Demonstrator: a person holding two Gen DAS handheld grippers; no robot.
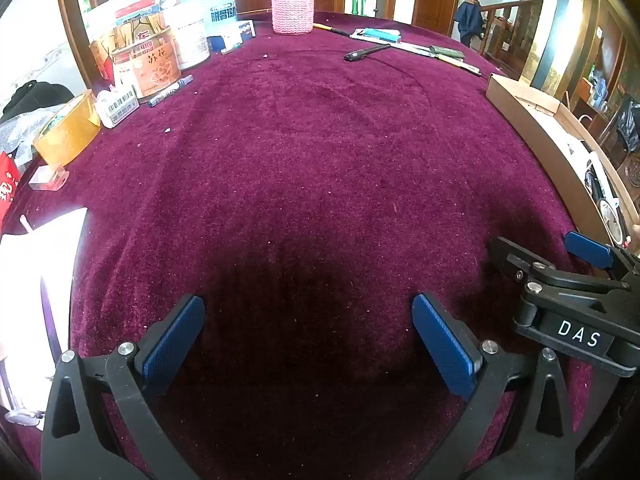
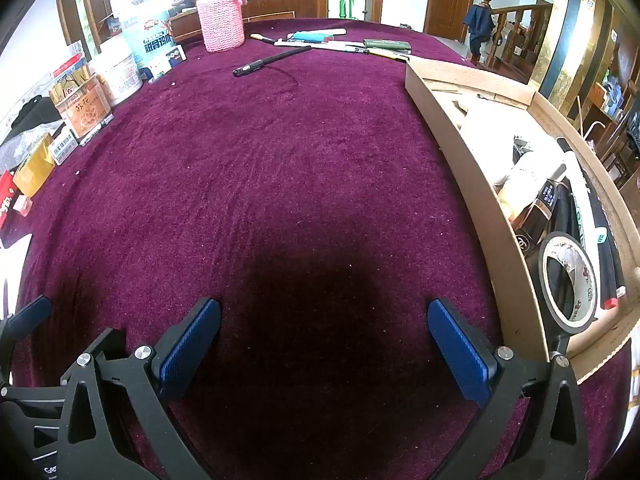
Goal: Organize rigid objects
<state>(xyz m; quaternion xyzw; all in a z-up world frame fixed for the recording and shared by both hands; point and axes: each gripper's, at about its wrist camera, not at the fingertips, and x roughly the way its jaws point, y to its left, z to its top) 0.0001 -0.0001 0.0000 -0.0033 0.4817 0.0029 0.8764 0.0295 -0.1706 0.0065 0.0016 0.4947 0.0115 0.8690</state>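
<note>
While both grippers are held wide apart and empty over the maroon cloth (image 2: 280, 152), the loose items are seen lying at the far edge of the table.

Nothing is gripped between the blue pads of the left gripper (image 1: 308, 340) or the right gripper (image 2: 324, 344). A shallow cardboard box (image 2: 472, 176) is set along the right side of the table; inside it a roll of tape (image 2: 568, 280) is propped near the front, with dark pens or markers, a white item and a dark glossy case packed behind it. A black pen (image 2: 272, 61) lies alone on the cloth, well apart from the box. Beyond it a pink knitted jar (image 2: 222, 20), a blue lighter (image 2: 308, 36) and a green knife-like tool (image 2: 386, 44) are spread. Tins and cartons (image 1: 152, 60) are crowded at the left edge.
</note>
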